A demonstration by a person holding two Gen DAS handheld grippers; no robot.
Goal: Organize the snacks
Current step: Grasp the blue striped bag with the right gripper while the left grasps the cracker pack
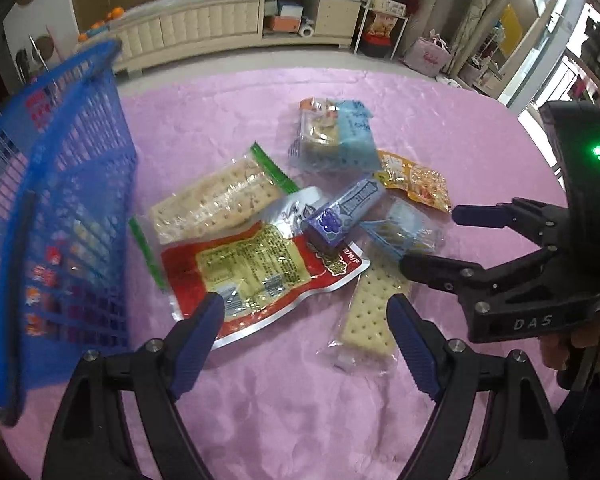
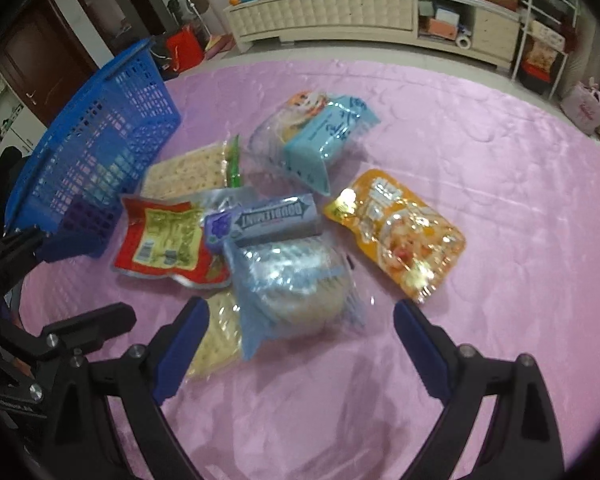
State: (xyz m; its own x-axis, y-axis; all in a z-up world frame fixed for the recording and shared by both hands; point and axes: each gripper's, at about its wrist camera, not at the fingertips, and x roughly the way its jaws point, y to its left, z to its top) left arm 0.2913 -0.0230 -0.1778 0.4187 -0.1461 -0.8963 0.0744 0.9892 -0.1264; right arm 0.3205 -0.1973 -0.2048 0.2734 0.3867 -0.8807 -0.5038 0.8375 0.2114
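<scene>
A heap of snack packets lies on the pink-covered surface, with a blue basket standing just beside it on the left; the left claw hangs above the near edge of the heap with its jaws wide apart and nothing between them, one fingertip over the red packet, the other beside a long cracker packet; the right claw is likewise spread and empty, poised over a clear blue-edged pouch; a purple gum pack rests on top of the heap, an orange packet lies to its right, a light-blue packet sits farther back, and a green-edged cracker packet lies nearest the basket.
</scene>
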